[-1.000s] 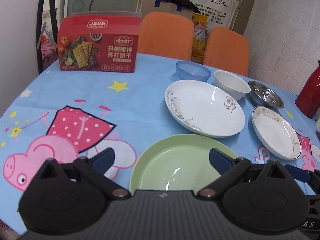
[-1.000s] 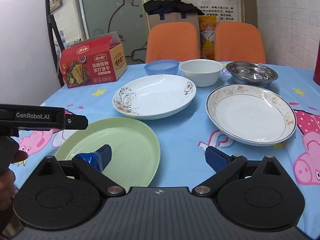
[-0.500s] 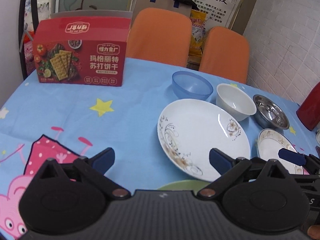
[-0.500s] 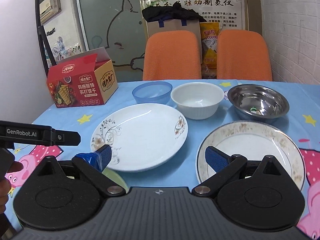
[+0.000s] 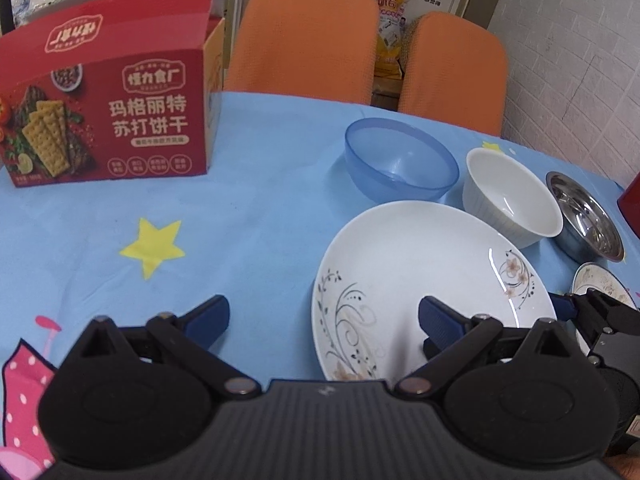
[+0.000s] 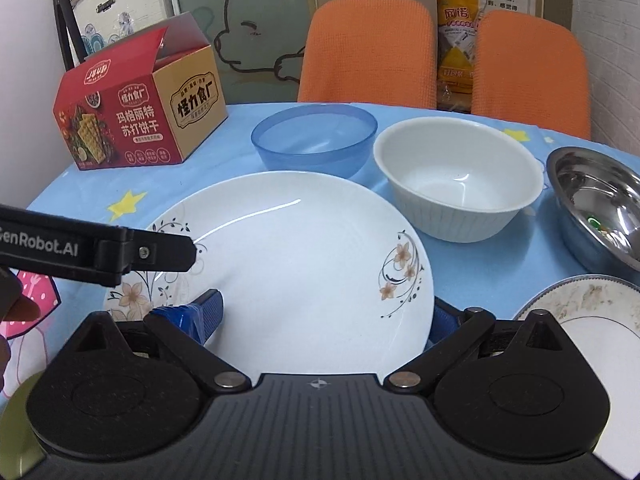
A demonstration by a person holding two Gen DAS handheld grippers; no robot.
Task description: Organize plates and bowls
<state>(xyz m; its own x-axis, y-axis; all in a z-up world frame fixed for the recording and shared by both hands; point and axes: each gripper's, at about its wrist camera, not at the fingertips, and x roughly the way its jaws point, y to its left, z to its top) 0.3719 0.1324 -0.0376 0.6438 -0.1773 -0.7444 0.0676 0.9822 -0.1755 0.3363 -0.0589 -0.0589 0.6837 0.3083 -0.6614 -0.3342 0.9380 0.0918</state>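
Observation:
A white floral plate (image 6: 296,276) lies on the table; it also shows in the left wrist view (image 5: 432,284). My right gripper (image 6: 324,318) is open with its fingers on either side of the plate's near rim. My left gripper (image 5: 322,318) is open and empty, its right finger over the plate's left part, its left finger over bare cloth. Behind the plate stand a blue plastic bowl (image 6: 314,138), a white bowl (image 6: 460,188) and a steel bowl (image 6: 600,216). A gold-rimmed stained plate (image 6: 592,312) lies at the right. A sliver of the green plate (image 6: 16,412) shows at lower left.
A red cracker box (image 5: 108,108) stands open at the back left. Two orange chairs (image 6: 368,52) stand behind the table. The cartoon tablecloth (image 5: 240,216) covers the table. A red object (image 5: 631,208) is at the right edge.
Both grippers have moved forward across the table, from over the green plate to the white floral plate. Both have stayed open.

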